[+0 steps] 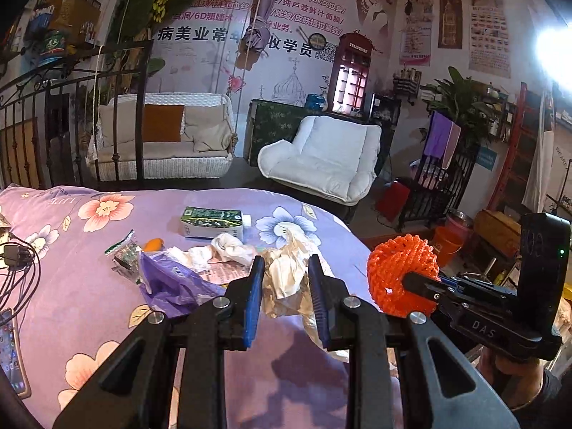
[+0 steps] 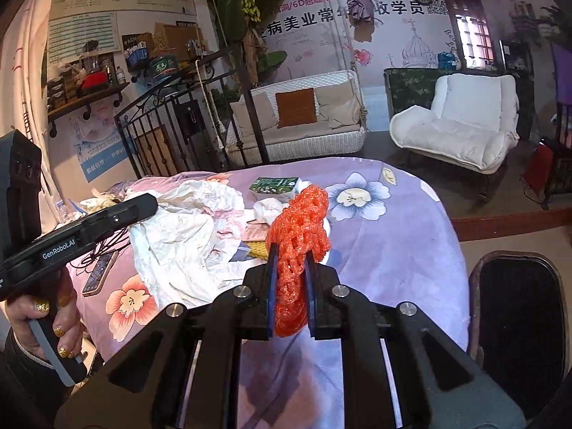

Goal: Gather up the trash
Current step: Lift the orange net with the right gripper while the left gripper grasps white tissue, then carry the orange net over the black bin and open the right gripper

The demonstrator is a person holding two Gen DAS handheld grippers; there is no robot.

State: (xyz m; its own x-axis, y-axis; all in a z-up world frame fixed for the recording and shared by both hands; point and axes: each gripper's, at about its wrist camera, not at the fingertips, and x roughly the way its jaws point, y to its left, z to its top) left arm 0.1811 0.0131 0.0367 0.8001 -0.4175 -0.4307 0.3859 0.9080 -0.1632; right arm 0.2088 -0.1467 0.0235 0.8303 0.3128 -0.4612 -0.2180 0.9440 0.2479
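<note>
Both tools are matte black plastic with silver round screws on their linkages. The left gripper has fingers lined with blue ribbed pads; its body reads "GenRobot.AI" in white. The right gripper is stamped "DAS", with a green light at two o'clock. The left hand shows gold glitter nails and a dark sleeve.

Bright orange foam net, black right gripper with blue finger pads; left gripper same black with blue pads. Lilac sheet printed with peach and blue-white flowers. On it cream crumpled paper, purple plastic bag, green-and-white carton.
</note>
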